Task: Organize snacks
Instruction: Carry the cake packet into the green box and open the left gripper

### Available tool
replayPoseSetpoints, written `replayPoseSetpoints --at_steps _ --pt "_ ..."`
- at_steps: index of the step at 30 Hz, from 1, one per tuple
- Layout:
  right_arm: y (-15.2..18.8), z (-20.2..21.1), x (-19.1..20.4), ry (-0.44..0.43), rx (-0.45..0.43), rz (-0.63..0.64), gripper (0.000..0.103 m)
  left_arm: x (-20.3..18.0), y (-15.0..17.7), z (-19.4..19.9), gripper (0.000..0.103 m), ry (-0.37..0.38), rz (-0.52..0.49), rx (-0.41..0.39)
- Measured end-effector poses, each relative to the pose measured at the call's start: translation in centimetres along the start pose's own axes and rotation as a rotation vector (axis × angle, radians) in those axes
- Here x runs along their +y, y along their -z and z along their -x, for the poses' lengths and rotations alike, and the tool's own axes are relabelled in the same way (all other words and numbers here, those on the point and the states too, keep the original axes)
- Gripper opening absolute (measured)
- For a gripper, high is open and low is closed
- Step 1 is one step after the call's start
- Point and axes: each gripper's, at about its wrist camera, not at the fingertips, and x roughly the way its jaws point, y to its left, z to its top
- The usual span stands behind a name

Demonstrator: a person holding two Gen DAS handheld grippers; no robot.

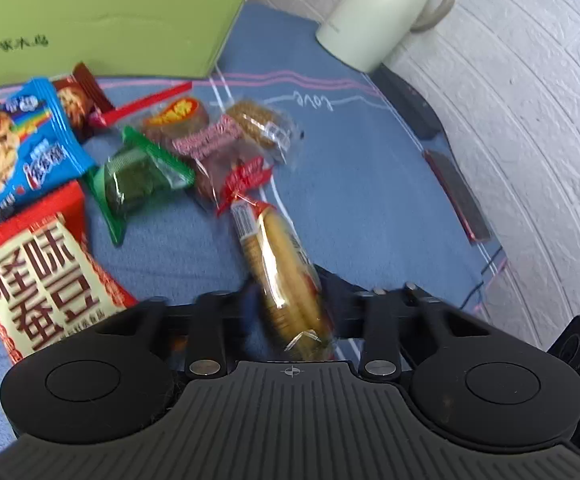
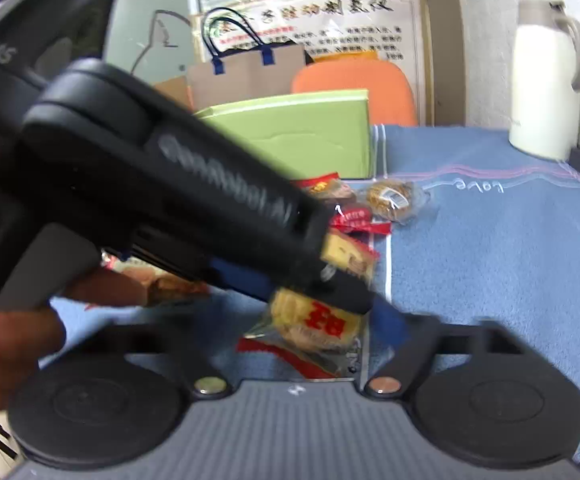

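Clamping biscuit pack, left gripper angled low; right gripper spread.

A clear-wrapped stack of round yellow biscuits sits between the left gripper jaws, over the blue towel-covered table. Left of it lies the red-and-cream bean packet, with the blue cookie packet behind that. Further back stands the light green cardboard box. Far right, at the back edge, stands the cream thermos jug.
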Motion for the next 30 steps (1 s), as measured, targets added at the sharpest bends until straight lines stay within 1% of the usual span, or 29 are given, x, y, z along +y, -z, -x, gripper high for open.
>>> replayPoseSetpoints --at_steps 1,2,5,7,10,13,17,19,21,23,26,28,29,30 --pt "0.0 0.3 -0.1 -0.009 0.006 -0.011 0.060 0.1 0.2 0.2 0.007 0.011 0.010 -0.002" --pt "-0.2 0.6 -0.2 -0.012 0.002 -0.018 0.060 0.1 0.4 0.6 0.006 0.019 0.014 -0.008" --pt "-1.6 1.9 0.3 0.019 -0.035 0.013 0.060 -0.8 0.1 2.0 0.006 0.050 -0.014 -0.045" --pt "-3.3 2.2 0.7 0.021 -0.066 0.040 0.062 -1.3 -0.8 3.3 0.007 0.066 -0.030 -0.085" --pt "-6.8 0.7 1.6 -0.002 -0.101 0.102 0.063 -0.8 -3.0 5.5 0.007 0.061 -0.045 -0.159" --pt "-10.9 -2.5 2.7 -0.050 -0.125 0.167 0.064 1.0 -6.2 7.7 0.007 0.025 -0.024 -0.226" --pt "-16.6 -8.1 4.6 -0.111 -0.136 0.236 0.064 4.4 -11.4 10.1 0.007 -0.057 -0.007 -0.308" --pt "-19.0 -11.4 5.4 -0.143 -0.117 0.260 0.064 6.3 -13.9 10.7 0.007 -0.104 -0.005 -0.336" --pt "-20.9 -14.8 5.9 -0.170 -0.087 0.265 0.066 8.8 -16.3 10.9 0.007 -0.122 0.025 -0.345" --pt "-22.3 -18.3 6.6 -0.201 -0.043 0.264 0.066 11.5 -18.2 10.4 0.006 -0.142 0.056 -0.341" --pt "-23.0 -22.8 7.4 -0.242 0.030 0.255 0.065 15.3 -20.4 9.6 0.005 -0.166 0.096 -0.317" --pt "-22.9 -25.0 8.0 -0.259 0.066 0.259 0.065 17.3 -21.3 9.0 0.005 -0.188 0.113 -0.303" --pt "-22.8 -25.7 8.3 -0.259 0.078 0.262 0.067 18.1 -21.7 8.6 0.006 -0.196 0.116 -0.297" --pt "-22.8 -26.2 8.2 -0.257 0.085 0.265 0.069 18.8 -21.9 8.4 0.009 -0.207 0.120 -0.295"
